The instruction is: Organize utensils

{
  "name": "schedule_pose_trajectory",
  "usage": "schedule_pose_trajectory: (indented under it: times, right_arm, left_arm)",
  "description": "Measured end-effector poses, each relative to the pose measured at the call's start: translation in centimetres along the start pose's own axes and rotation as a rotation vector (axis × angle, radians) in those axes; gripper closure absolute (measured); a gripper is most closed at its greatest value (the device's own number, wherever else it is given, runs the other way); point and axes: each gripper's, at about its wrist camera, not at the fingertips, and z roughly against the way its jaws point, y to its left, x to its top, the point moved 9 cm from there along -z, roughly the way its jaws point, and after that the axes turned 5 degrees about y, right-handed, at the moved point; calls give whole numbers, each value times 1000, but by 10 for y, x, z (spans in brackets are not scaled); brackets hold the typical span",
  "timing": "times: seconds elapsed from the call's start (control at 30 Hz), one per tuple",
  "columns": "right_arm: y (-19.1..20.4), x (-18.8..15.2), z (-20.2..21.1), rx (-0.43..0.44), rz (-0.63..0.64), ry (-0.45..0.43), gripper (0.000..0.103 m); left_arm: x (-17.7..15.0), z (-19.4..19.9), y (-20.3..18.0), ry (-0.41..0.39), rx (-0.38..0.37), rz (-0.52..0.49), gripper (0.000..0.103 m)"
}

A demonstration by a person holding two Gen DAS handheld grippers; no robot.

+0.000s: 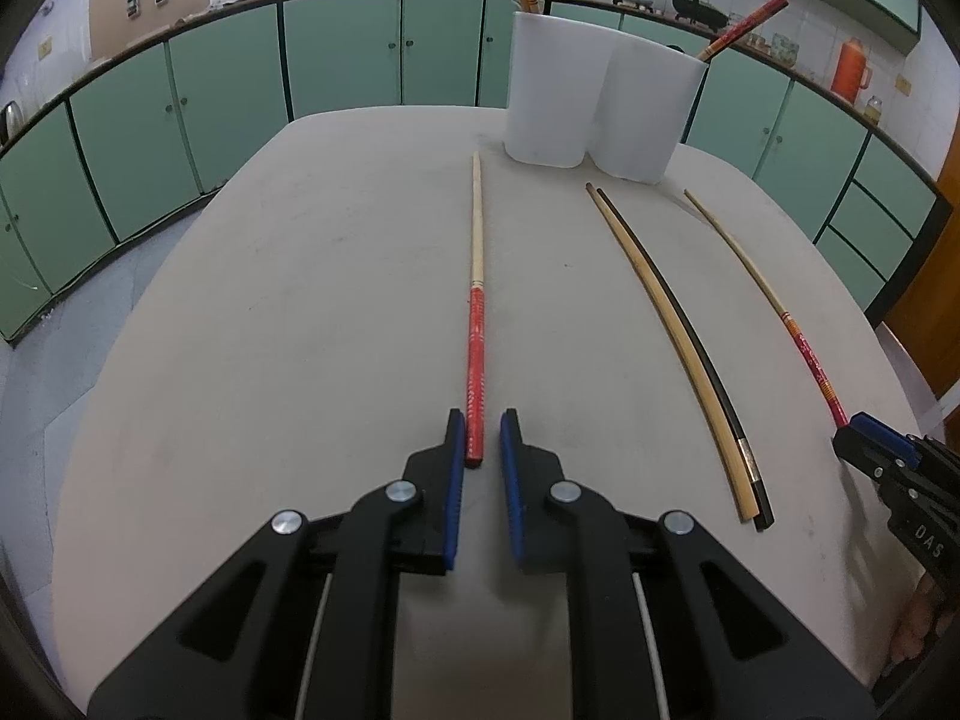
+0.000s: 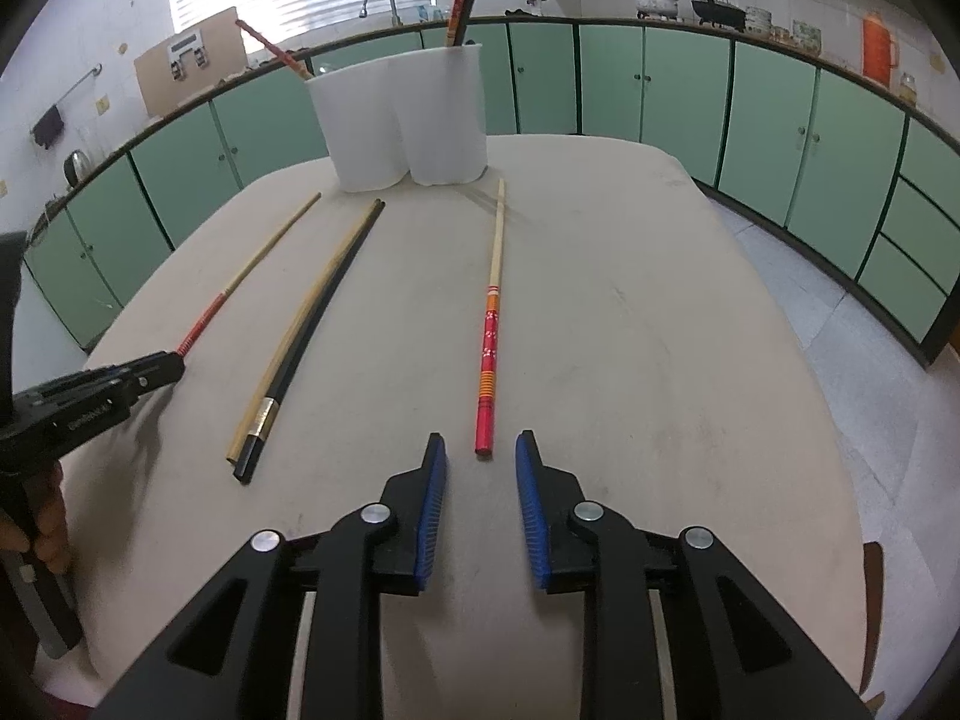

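Four chopsticks lie on the surface [image 1: 300, 300] before a white holder [image 1: 594, 102]. Left gripper [image 1: 482, 426] fingers flank one red-handled chopstick [image 1: 476, 324], slightly apart; right gripper [image 2: 480, 450] fingers apart, just short of another [image 2: 491, 324].

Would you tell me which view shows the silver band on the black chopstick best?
The right wrist view: the black chopstick lies close, its band broad and bright. In the left wrist view it lies off to the side, with the band small.

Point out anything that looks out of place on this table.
Four chopsticks lie loose on the table instead of in the white holder; the tan and black ones make a mismatched pair.
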Motion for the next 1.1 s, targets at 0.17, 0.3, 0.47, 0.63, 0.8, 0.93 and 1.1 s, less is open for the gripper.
schedule_pose_trajectory:
  times: [0.17,0.3,0.47,0.63,0.8,0.93,1.1]
  right_arm:
    - [1,2,-1,-16,10,-4,82]
    - [5,3,-4,-33,39,-1,92]
    - [8,5,-5,-41,58,1,97]
    - [5,11,9,-49,65,-24,97]
    - [5,31,37,-79,112,-90,97]
    - [5,54,63,-72,123,-150,97]
    - [5,91,97,-34,115,-227,97]
  left_arm:
    - [1,-1,0,1,-2,6,92]
    - [1,-2,-1,5,2,7,93]
    - [2,-2,-2,7,18,5,98]
    - [5,11,-4,-11,7,2,98]
    - [19,45,-11,-79,19,-51,98]
    - [39,85,-17,-173,13,-80,98]
    - [71,132,-24,-290,-3,-92,98]
